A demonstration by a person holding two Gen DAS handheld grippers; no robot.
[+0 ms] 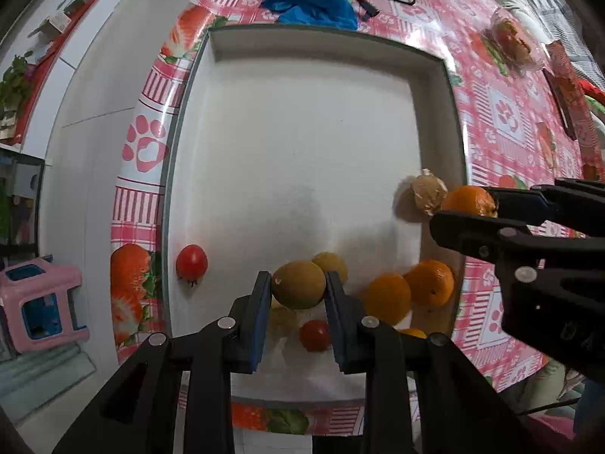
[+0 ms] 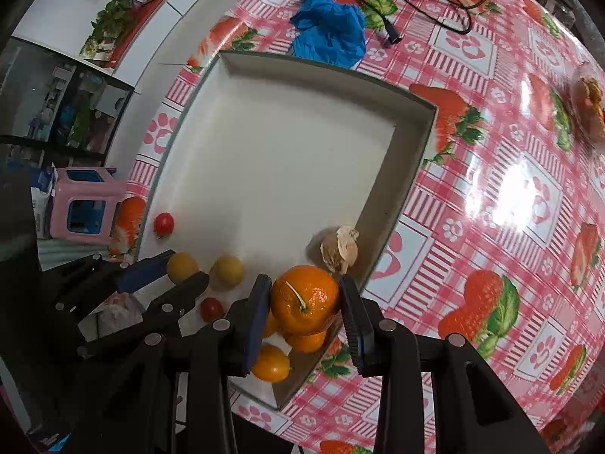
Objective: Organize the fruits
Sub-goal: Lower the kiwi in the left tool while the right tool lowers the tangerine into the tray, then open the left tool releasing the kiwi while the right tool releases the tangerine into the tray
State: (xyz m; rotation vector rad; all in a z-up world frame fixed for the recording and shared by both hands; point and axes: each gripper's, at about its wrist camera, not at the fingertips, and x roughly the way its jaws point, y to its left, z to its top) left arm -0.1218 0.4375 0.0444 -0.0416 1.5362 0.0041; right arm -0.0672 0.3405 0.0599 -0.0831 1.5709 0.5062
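On pink strawberry tablecloth (image 2: 472, 196), white tray (image 1: 302, 121).

occlusion: left gripper (image 1: 298, 295) hid part of tomato (image 1: 315, 335) and husked fruit (image 1: 281, 319) | right gripper (image 2: 304, 302) covered oranges (image 2: 306, 340) | blur: bag (image 2: 590, 111), contents unclear

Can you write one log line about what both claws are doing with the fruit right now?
left claw: shut on yellow fruit | right claw: shut on orange | both over white tray
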